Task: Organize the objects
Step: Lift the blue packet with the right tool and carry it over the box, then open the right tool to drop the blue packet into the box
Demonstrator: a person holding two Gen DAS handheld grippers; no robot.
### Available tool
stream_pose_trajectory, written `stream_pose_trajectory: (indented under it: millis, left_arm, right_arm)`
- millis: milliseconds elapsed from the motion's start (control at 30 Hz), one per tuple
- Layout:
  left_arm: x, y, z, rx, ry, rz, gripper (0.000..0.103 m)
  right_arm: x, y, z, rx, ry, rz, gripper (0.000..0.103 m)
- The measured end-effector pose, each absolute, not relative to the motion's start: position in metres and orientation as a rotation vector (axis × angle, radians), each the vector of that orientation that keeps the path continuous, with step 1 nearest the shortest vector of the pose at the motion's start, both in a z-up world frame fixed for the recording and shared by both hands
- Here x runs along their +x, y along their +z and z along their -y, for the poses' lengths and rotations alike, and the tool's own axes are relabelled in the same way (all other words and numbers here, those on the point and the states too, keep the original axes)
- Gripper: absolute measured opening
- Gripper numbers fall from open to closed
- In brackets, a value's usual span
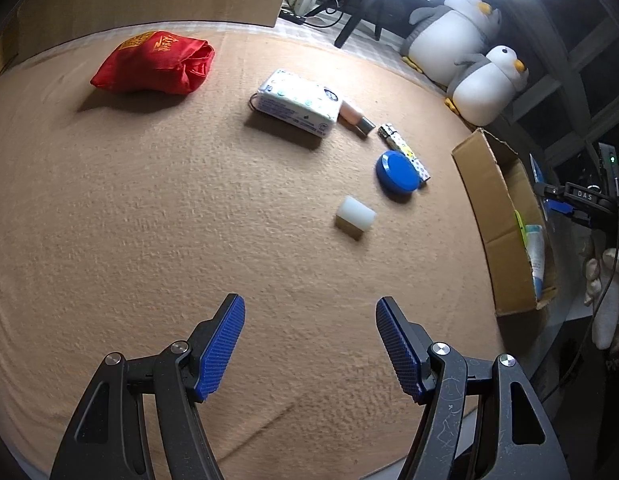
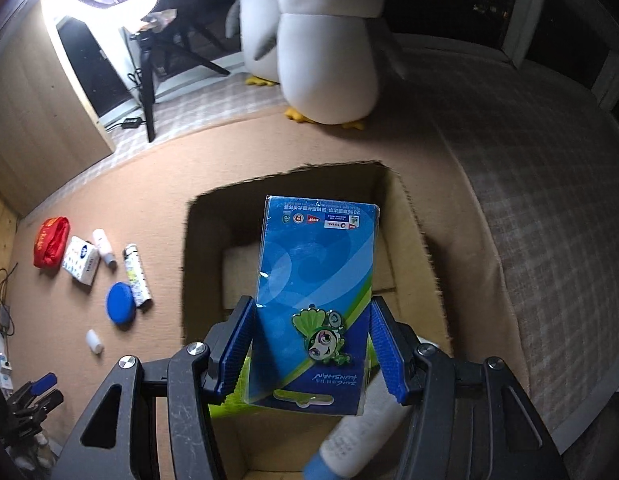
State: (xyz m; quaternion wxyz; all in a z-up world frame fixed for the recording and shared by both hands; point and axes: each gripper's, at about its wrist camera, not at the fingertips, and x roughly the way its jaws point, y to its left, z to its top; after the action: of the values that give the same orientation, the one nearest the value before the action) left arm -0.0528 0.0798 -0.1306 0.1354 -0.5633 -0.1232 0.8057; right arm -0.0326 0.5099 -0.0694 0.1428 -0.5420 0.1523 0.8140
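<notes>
Fingers (image 1: 229, 344) above tan carpet (image 1: 149, 220)

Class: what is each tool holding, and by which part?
Right tool: blue card pack, gripped by its side edges near the hanger end. Left tool: nothing.

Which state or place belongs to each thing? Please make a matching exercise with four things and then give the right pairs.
Things:
1. blue packet
2. red pouch
3. blue round lid
4. left gripper

Places or states:
A. open, with nothing between its fingers
B. held by the right gripper above the cardboard box
C. on the carpet, touching the patterned lighter
D. on the carpet, far from the box, beside nothing

Pairs: 1-B, 2-D, 3-C, 4-A
</notes>
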Motion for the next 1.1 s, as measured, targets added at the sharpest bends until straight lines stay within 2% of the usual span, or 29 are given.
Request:
stream_pose_trajectory:
  millis: [200, 433, 800, 1100]
  left_arm:
    - [-0.051, -0.129, -0.083, -1.636, 2.34, 0.351, 0.071]
    - [-0.051, -0.127, -0.084, -1.636, 2.34, 0.348, 0.071]
    - [-0.051, -0.127, -0.086, -1.638, 2.331, 0.323, 0.071]
    - [-0.06, -0.125, -0.094, -1.624, 2.322, 0.253, 0.071]
  right_arm:
    - [-0.029, -0.072, -0.521, -1.545, 2.337, -0.459, 0.054]
    - [-0.029, -0.073, -0.525, -1.542, 2.327, -0.473, 0.062]
    - [-0.024, -0.062, -0.512, -1.487, 2.375, -0.543, 0.063]
    - [-0.02, -0.037, -0.456, -1.427, 2.525, -0.574, 0.063]
